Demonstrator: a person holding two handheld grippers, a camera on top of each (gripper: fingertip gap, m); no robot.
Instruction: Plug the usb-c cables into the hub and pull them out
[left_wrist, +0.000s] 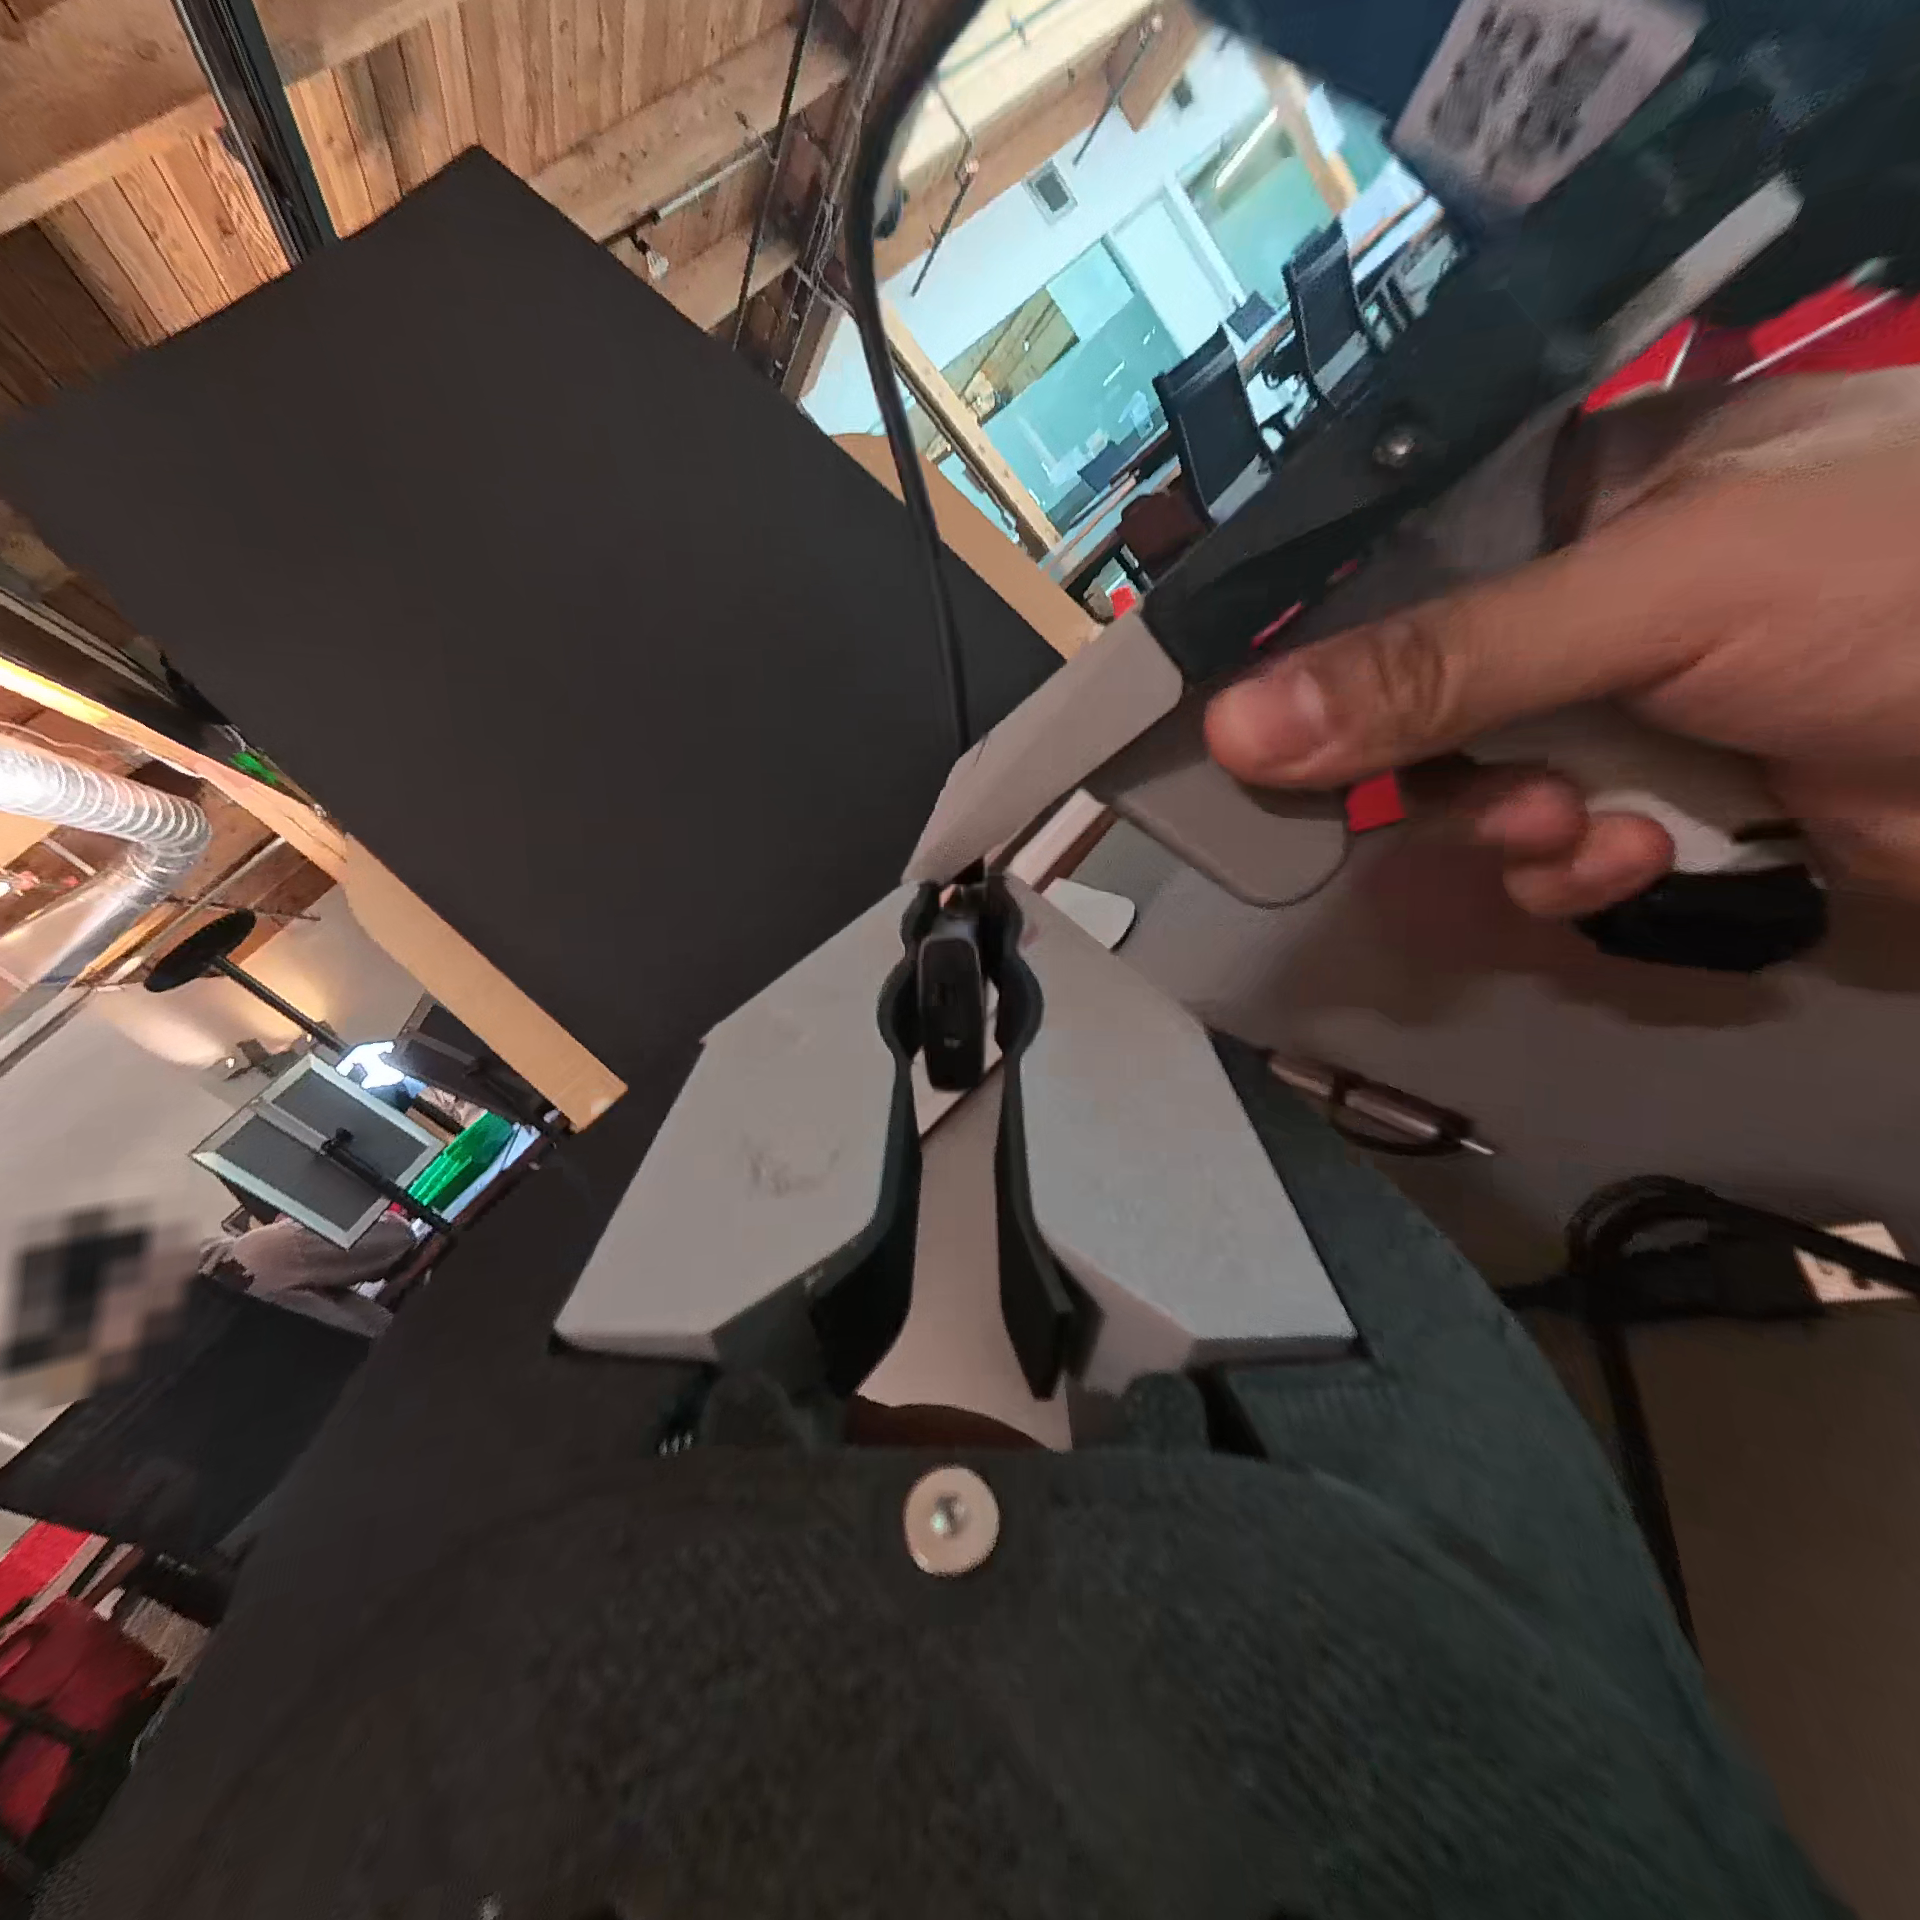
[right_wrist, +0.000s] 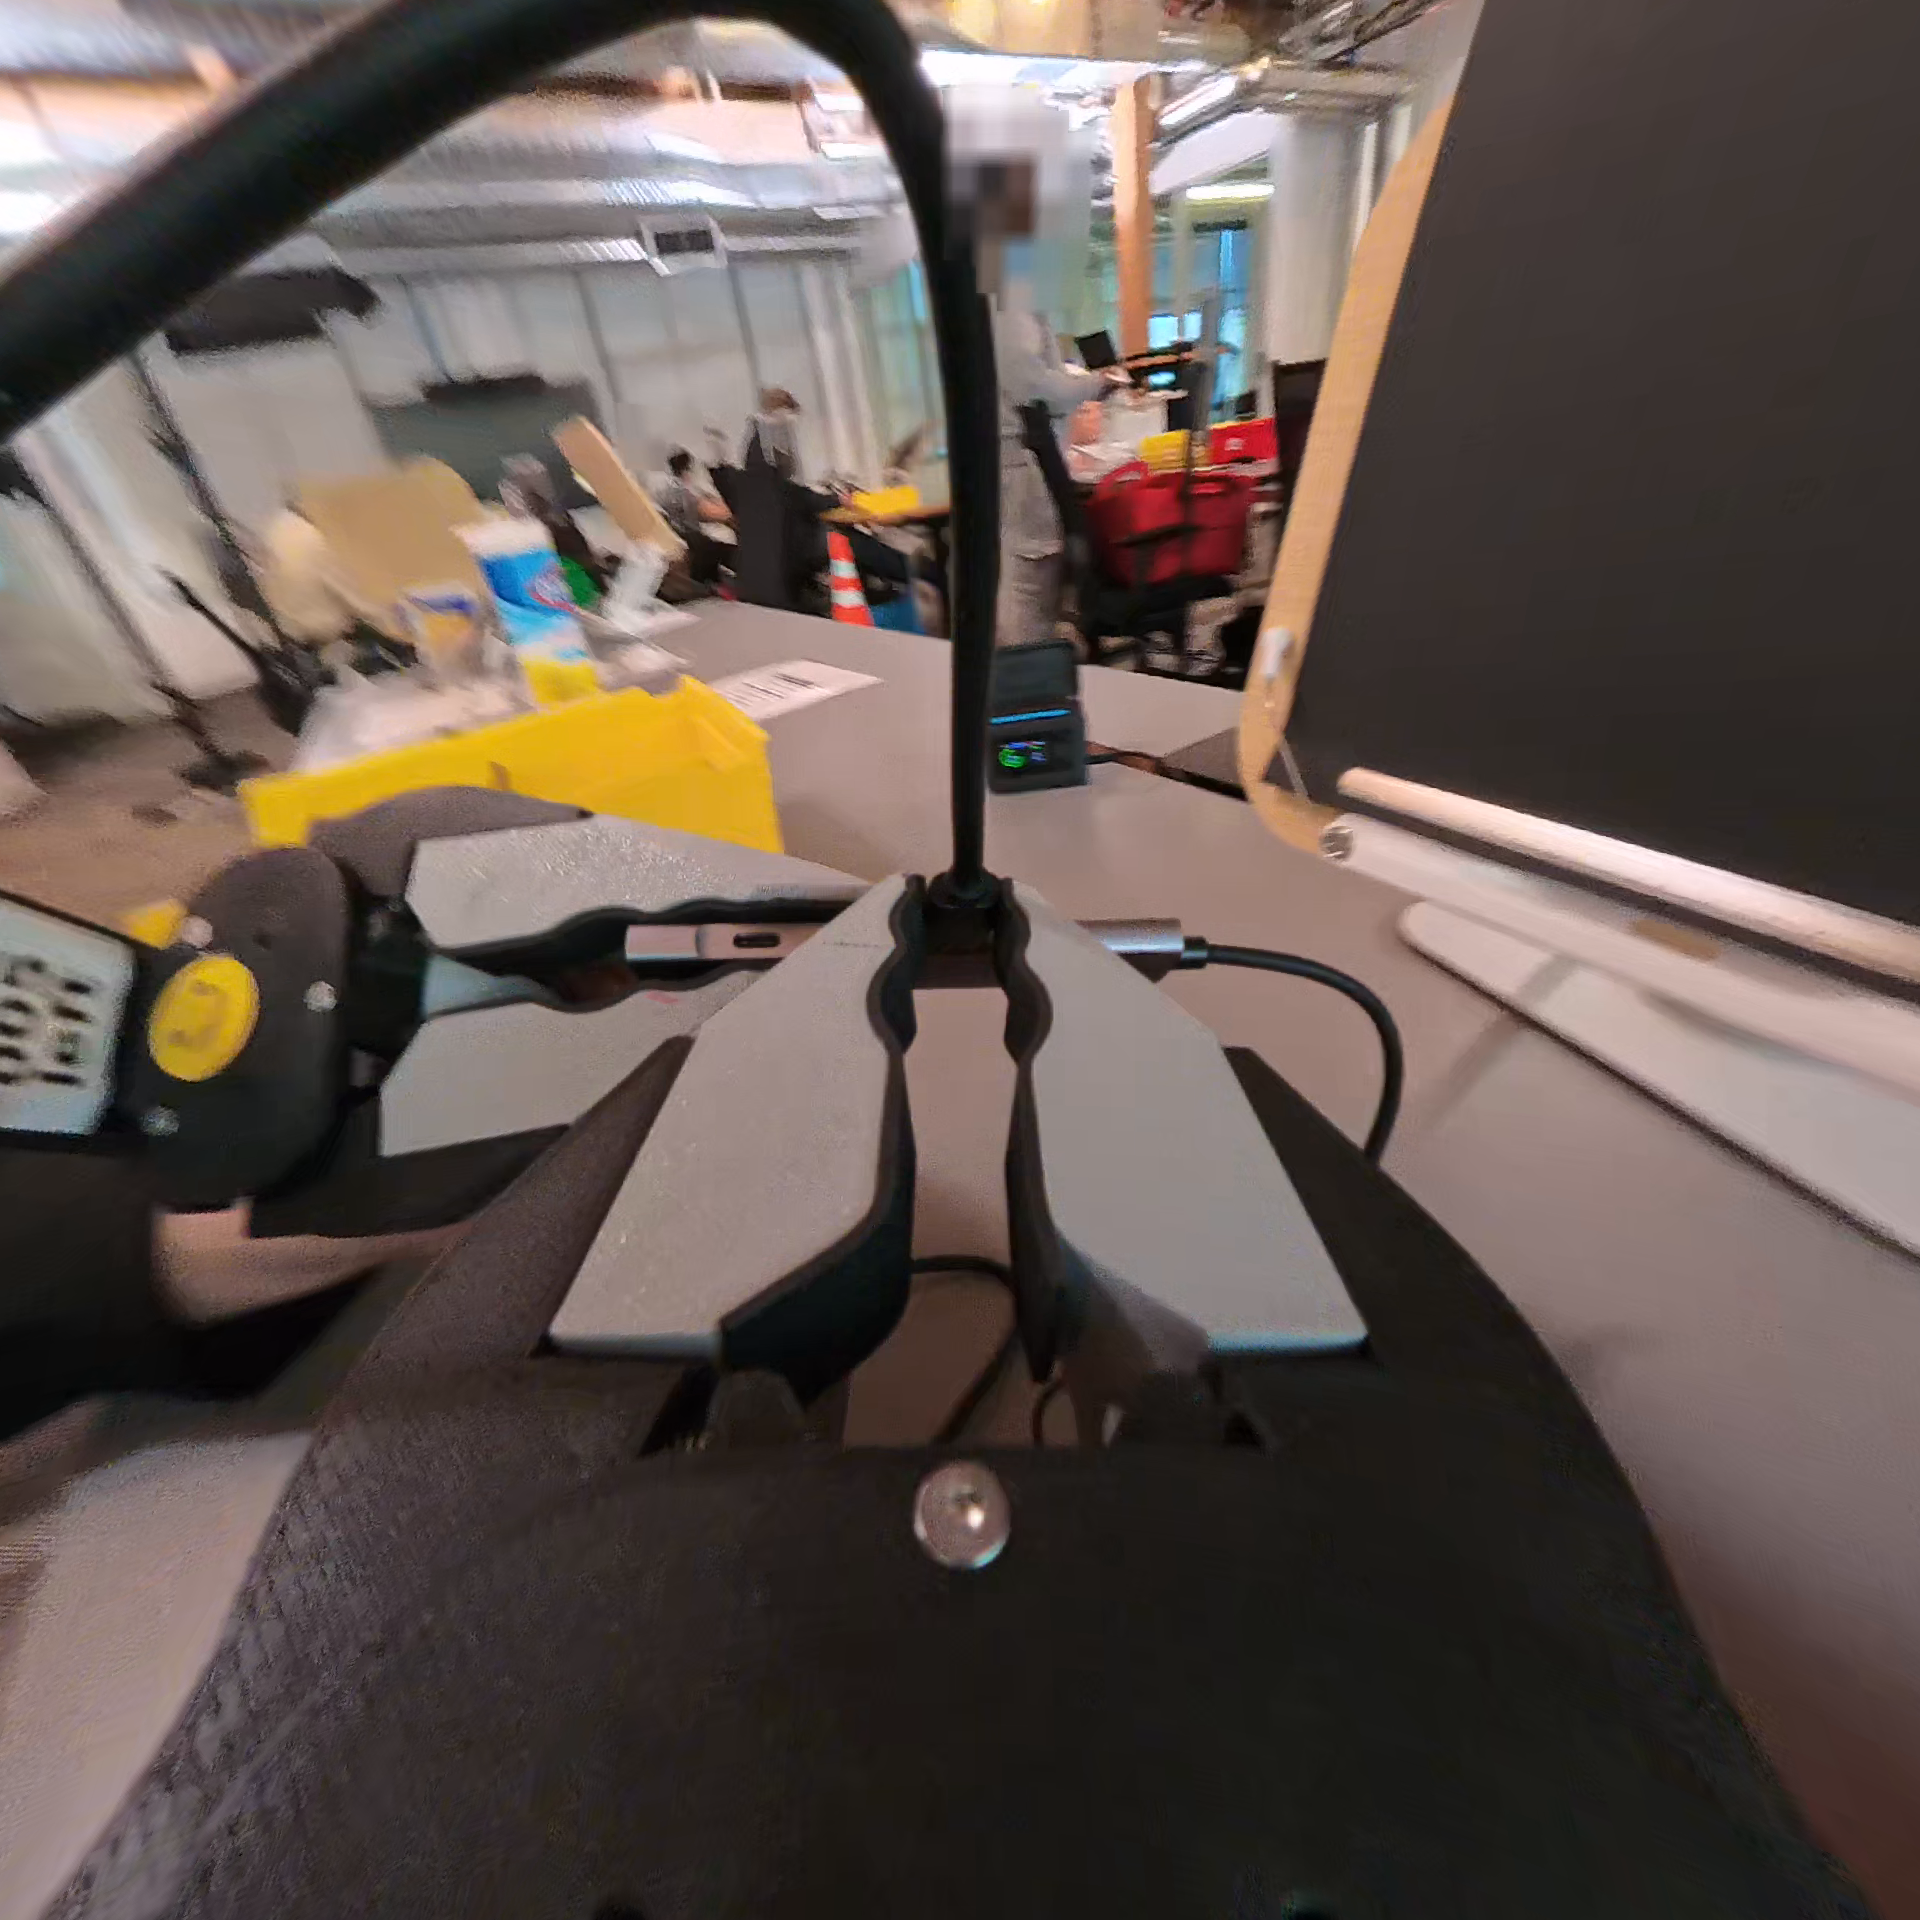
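While the left gripper (left_wrist: 958, 997) is tilted steeply, so that its camera sees ceiling beams and a black board (left_wrist: 499, 582), its fingers are pressed together on a dark, flat object that appears to be the hub (left_wrist: 948, 1003). From the right wrist view the same gripper (right_wrist: 727, 940) reaches in level from the left, and the hub (right_wrist: 717, 943) shows as a slim grey bar with a port in its side, pinched between the two grey fingers just above the grey surface (right_wrist: 1507, 1195). A short cable (right_wrist: 1340, 987) leaves the hub's far end and curls down to the surface.

The right gripper (right_wrist: 961, 914) points forward and level, its tips pinching the black plug (right_wrist: 961, 906) of a thick black cable (right_wrist: 971, 520), which rises straight up and arcs back over the camera to the left. The plug sits just beside the hub, right at its side; whether it is seated in a port cannot be told. In the left wrist view the right gripper (left_wrist: 971, 821) comes in from the upper right, its grey fingers meeting the left gripper's tips, with the thin line of the cable (left_wrist: 904, 447) running up from that spot. A bare hand (left_wrist: 1621, 665) wraps the right gripper's handle, thumb laid flat along the top and fingers curled under.

Farther back on the surface stand a yellow bin (right_wrist: 582, 758) and a small black device (right_wrist: 1034, 717) with a lit screen.
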